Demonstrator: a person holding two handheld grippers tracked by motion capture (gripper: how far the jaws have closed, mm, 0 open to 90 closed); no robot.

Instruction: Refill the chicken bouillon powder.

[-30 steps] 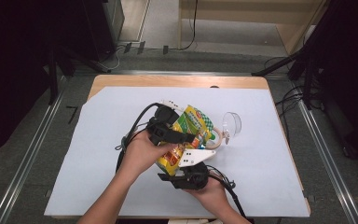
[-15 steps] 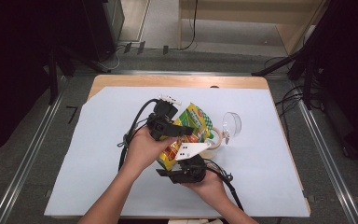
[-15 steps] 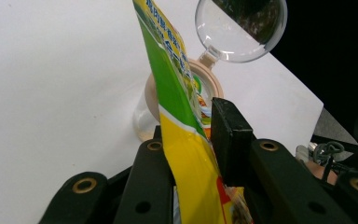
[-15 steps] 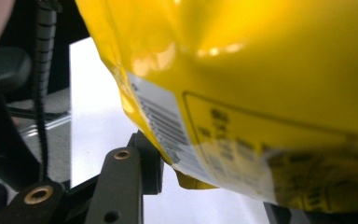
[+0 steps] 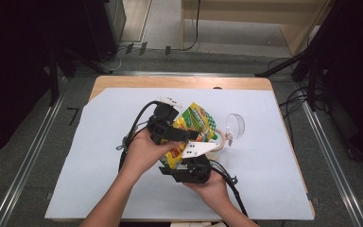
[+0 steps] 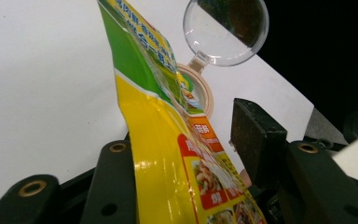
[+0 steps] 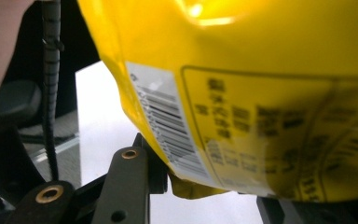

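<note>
- Right gripper (image 5: 194, 163) — nearest you, low on the white sheet. Its jaws are clamped on the bottom end of the yellow-green pouch (image 5: 194, 130); in the right gripper view the barcode corner sits pinched against the one pad that shows.
- Left gripper (image 5: 182, 135) — just beyond, across the pouch's middle. Its jaws have just been opening: in the left gripper view the pouch stands between them, lying along the left jaw, with a clear gap to the right pad (image 6: 254, 135). Judged released, not gripping.
- Consequence: the pouch now hangs on your right-hand grip alone. Expect it to sag or twist if you lift before the left re-clamps.
- Pouch position: tilted up off the sheet, its top over the beige-rimmed jar mouth (image 6: 200, 95) — since a second ago it has barely moved.
- Clear lid (image 5: 235, 126) hinges open beyond the rim, near the pouch top.
- Room: open sheet to left, right and beyond; the table edge (image 5: 179, 81) lies well apart.
</note>
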